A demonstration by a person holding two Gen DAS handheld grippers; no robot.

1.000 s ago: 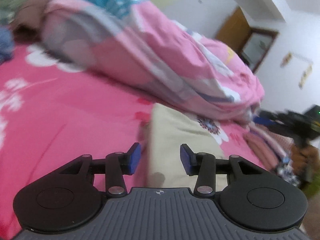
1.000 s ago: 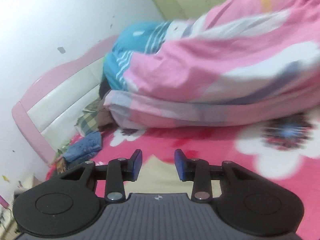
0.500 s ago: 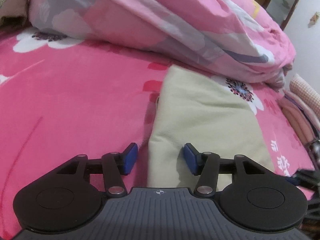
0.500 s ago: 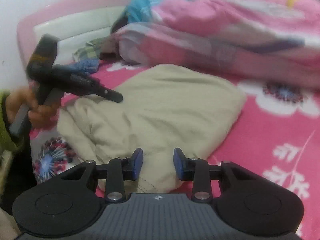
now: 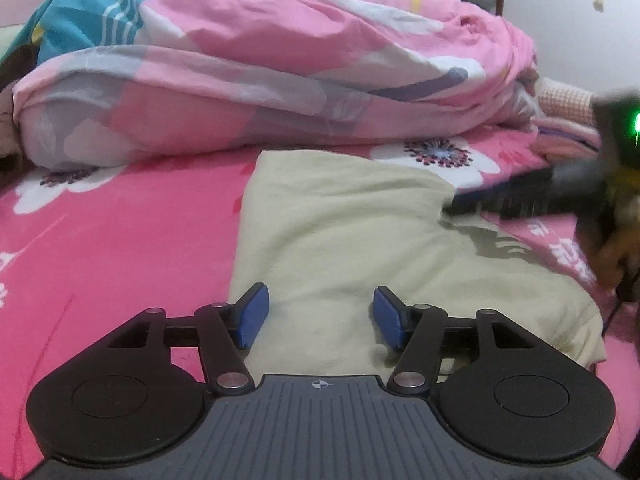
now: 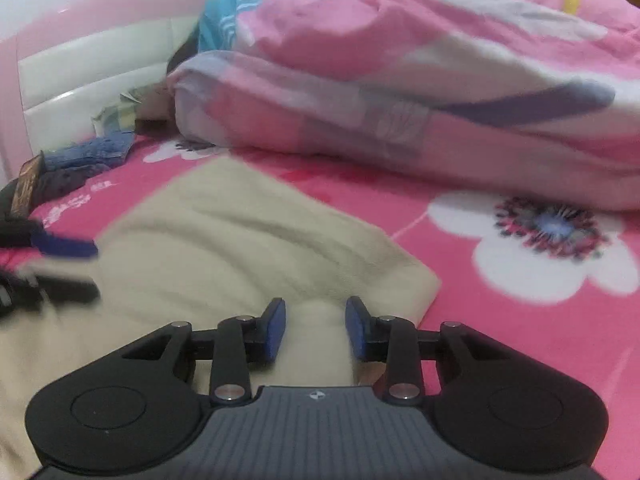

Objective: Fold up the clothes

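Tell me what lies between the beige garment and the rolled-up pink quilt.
Only a bare strip of the pink flowered bedsheet lies between the beige garment and the pink quilt. Both wrist views show it.

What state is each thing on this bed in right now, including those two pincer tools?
Beige garment: lying partly folded and wrinkled on the pink floral bedsheet.
Pink quilt: bunched in a heap behind the garment.
Blue clothes: crumpled by the headboard.
Left gripper: open over the garment's near edge, jaws just been opening.
Right gripper: open, a fold of garment between the jaws, which have just been closing.
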